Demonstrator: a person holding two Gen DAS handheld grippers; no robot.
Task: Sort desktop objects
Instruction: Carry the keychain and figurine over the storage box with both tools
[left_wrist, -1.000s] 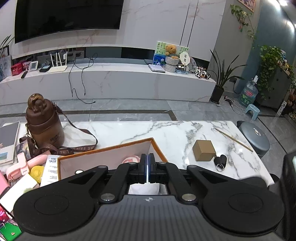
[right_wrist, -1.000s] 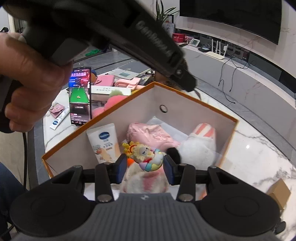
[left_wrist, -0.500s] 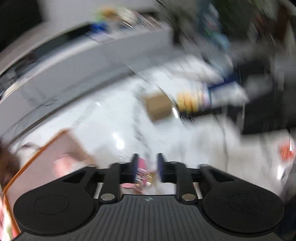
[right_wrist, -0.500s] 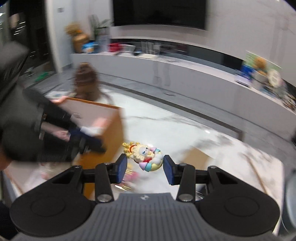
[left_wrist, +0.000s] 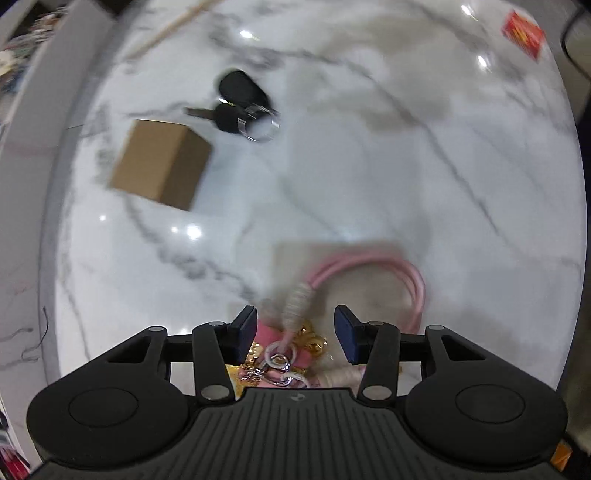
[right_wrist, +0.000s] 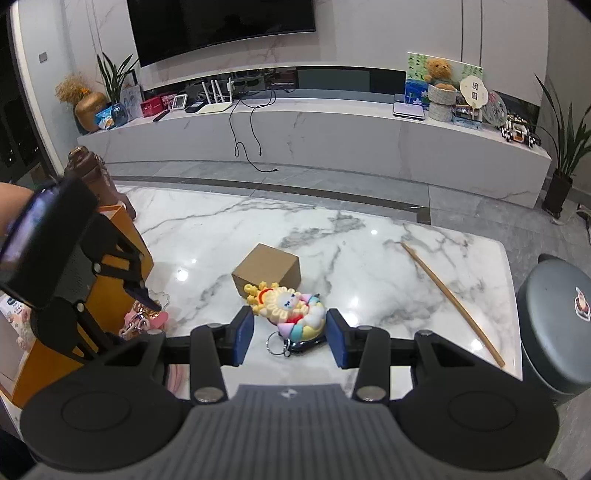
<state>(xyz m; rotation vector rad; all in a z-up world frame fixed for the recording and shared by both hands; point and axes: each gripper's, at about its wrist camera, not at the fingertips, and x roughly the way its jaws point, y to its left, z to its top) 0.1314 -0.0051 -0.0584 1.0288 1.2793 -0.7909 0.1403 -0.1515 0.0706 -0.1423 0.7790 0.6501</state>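
The left hand-held gripper (left_wrist: 295, 334), jaws opening, points down at the marble worktop (left_wrist: 369, 166), releasing a pink looped-cord gold charm (left_wrist: 291, 354) between them; lift straight to avoid snagging. The right hand-held gripper (right_wrist: 290, 332) pinches a colourful cartoon keychain (right_wrist: 291, 314).

surface: white marble table (right_wrist: 369, 236) | on it: cardboard box (right_wrist: 266, 268), black keys (left_wrist: 240, 103), wooden stick (right_wrist: 452, 302), orange box (right_wrist: 110, 295)
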